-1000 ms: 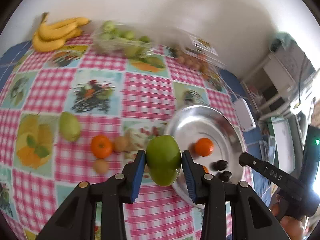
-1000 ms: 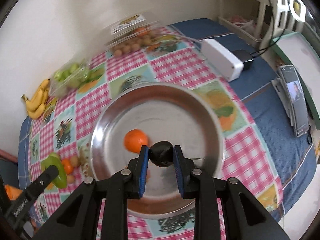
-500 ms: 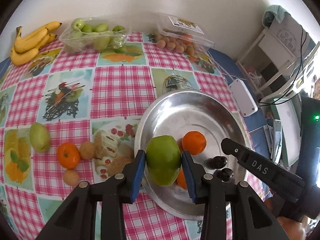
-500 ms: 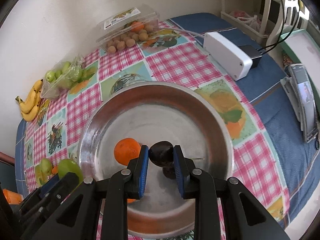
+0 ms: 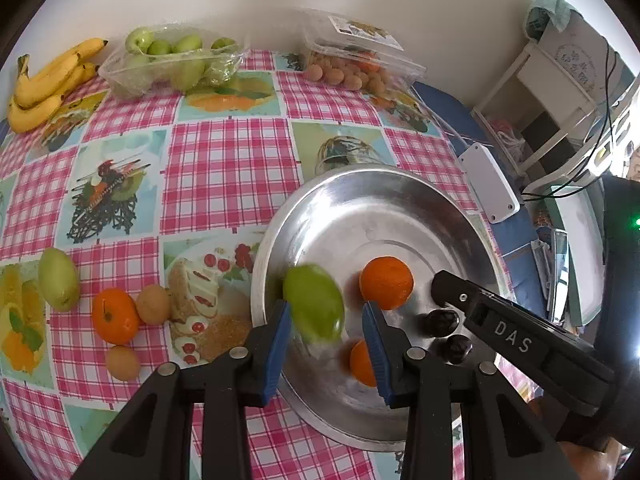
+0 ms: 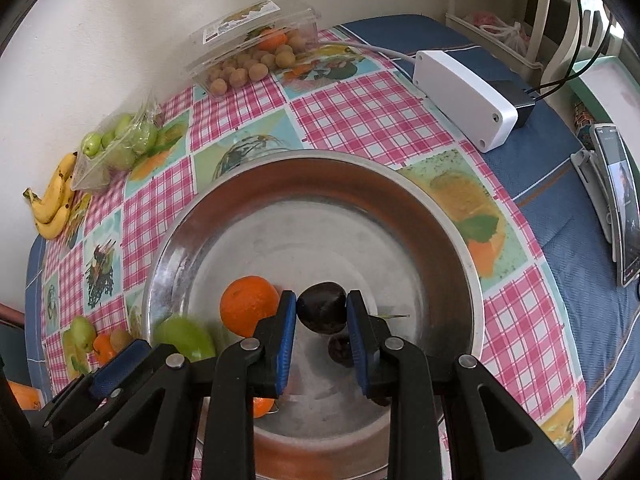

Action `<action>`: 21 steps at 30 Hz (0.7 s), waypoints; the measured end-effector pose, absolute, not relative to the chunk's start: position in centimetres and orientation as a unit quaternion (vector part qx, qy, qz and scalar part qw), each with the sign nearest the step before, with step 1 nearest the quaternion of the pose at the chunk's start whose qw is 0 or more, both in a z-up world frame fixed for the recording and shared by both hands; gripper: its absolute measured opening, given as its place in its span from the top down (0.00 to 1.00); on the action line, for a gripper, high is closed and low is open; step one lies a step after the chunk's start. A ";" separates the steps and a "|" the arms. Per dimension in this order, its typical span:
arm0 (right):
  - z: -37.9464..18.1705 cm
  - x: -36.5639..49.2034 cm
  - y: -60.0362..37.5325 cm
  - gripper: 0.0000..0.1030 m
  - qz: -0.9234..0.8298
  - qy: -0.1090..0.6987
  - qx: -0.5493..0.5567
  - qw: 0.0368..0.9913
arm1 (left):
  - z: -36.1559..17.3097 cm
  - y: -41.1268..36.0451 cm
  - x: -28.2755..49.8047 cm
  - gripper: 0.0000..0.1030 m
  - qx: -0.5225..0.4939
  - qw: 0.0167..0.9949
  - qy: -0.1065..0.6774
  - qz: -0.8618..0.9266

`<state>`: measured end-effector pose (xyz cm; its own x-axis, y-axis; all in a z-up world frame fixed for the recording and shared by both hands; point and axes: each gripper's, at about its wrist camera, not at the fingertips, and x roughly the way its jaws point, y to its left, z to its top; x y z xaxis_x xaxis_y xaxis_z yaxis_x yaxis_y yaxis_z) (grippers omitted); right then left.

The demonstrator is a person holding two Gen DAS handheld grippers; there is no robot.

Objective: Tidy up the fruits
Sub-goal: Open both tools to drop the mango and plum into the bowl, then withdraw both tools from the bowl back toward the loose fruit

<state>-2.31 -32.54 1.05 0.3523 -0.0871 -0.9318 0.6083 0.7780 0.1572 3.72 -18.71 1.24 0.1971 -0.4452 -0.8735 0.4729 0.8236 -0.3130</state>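
Note:
My left gripper [image 5: 326,330] is open over the near left of the silver plate [image 5: 360,200]. A blurred green mango [image 5: 314,302] is loose between its fingers, touching only the left one. My right gripper [image 6: 322,318] is shut on a dark plum [image 6: 323,307] just above the plate [image 6: 440,216]. The plate holds two oranges [image 5: 386,282] [image 5: 362,364] and another dark plum [image 5: 456,348]. On the cloth to the left lie a green mango [image 5: 58,284], an orange [image 5: 115,315] and two small brown fruits [image 5: 153,309].
At the back stand bananas [image 5: 44,80], a clear tray of green fruits [image 5: 172,60] and a clear box of small brown fruits [image 5: 352,60]. A white power box [image 6: 464,96] and a phone [image 6: 622,208] lie right of the plate.
My left gripper has opened and the green mango is slipping out, blurred, toward the plate. My right gripper still holds the plum and has lowered closer to the plate.

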 end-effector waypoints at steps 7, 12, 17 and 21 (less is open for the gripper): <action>2.6 -2.5 -32.2 0.52 -0.227 0.511 0.242 0.793 | 2.5 -17.8 3.8 0.52 0.016 0.782 0.555 -0.283; 3.8 -2.7 -31.3 0.37 -0.229 0.513 0.228 0.795 | 3.1 -15.9 4.6 0.40 0.021 0.796 0.554 -0.243; 4.0 -2.6 -29.9 0.34 -0.220 0.528 0.211 0.793 | 2.8 -13.6 5.7 0.32 0.012 0.802 0.561 -0.202; 3.8 -2.6 -28.6 0.34 -0.208 0.533 0.202 0.795 | 2.5 -12.1 6.1 0.23 0.007 0.808 0.560 -0.183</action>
<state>-2.58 -28.64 3.82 0.3458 -0.1144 -0.9313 0.5460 0.8318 0.1005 6.06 -12.12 2.48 0.3068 -0.2871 -0.9074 0.3032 0.9332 -0.1928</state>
